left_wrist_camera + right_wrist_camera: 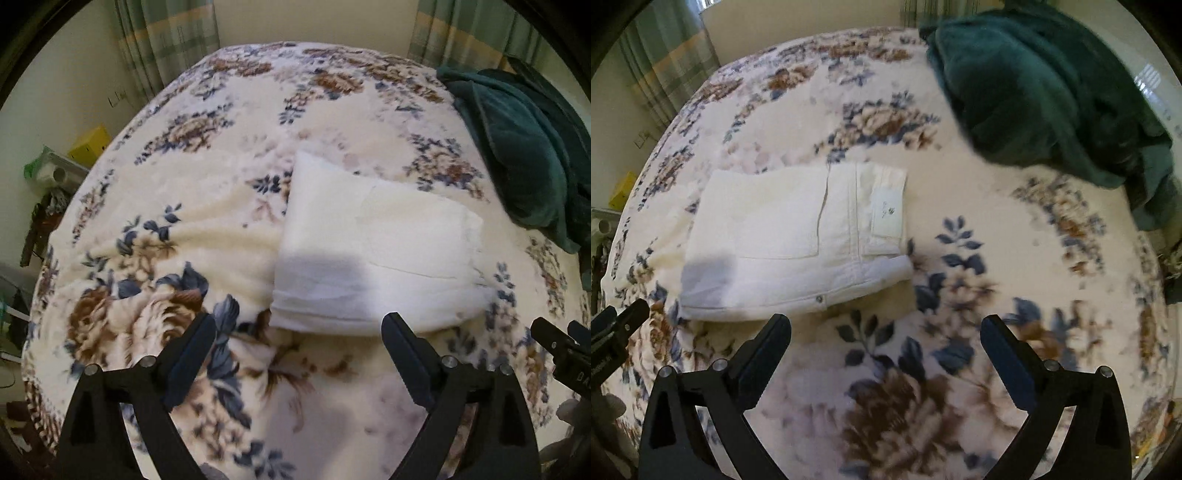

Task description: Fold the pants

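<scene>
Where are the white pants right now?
The folded pants lie on the flowery blanket, left of centre in the right wrist view, with the green blanket bunched up beyond them to the right.

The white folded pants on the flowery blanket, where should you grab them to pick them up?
Grip the white folded pants at the thick folded edge nearest the tools, by the small metal button. Come from that near side, low along the flowery blanket, so all stacked layers are probably pinched together and the fold stays.
</scene>
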{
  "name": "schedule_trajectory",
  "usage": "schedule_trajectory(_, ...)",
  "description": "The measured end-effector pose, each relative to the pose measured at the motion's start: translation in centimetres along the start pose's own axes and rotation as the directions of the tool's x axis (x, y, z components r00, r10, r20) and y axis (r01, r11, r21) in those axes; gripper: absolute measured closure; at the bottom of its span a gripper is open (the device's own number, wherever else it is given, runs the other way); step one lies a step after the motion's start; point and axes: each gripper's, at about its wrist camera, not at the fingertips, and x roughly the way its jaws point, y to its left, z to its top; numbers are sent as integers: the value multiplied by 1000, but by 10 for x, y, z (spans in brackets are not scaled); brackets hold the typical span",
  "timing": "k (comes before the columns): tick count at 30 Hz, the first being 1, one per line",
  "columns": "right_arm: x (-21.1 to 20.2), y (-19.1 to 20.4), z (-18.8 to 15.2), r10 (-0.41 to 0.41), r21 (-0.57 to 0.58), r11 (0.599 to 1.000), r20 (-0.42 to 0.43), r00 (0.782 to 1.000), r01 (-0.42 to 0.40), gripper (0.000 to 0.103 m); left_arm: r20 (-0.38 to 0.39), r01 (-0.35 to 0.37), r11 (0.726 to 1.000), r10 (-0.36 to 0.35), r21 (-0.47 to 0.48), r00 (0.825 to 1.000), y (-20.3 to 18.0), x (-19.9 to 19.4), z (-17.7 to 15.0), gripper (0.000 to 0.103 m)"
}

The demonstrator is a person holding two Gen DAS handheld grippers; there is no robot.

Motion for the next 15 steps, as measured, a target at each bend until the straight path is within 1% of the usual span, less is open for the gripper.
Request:
schedule_trajectory(3, -55, -11, -10, -5, -1, 1000, 38, 999, 5, 0, 23, -1, 1000, 1, 10, 1000, -11, -38, -3, 11)
schedule_trajectory(7, -123, -25, -22, -22, -10, 1000, 100, 995, 23, 0, 76, -3, 1000, 2, 19, 997, -24, -105, -10, 11)
schedule_trajectory(9, -162, -33, -31, -16, -10, 1000, 135, 991, 18, 0, 91, -4, 1000, 2, 20, 996, -28, -131, -14, 11)
schedule_trajectory(12, -225, -47, -46, -7, -13, 1000, 182, 983, 9, 0, 126, -4, 1000, 2, 18, 992, -34, -184, -25, 11)
schedule_trajectory(13, -242, -50, -50, -6, -13, 1000, 193, 981, 8, 0, 146, -6, 1000, 3, 20, 989, -37, -208, -30, 11)
schedule_trajectory(15, -284, -57, -62, 1, -21, 1000, 223, 975, 4, 0, 170, -9, 1000, 6, 21, 985, -41, -239, -38, 11)
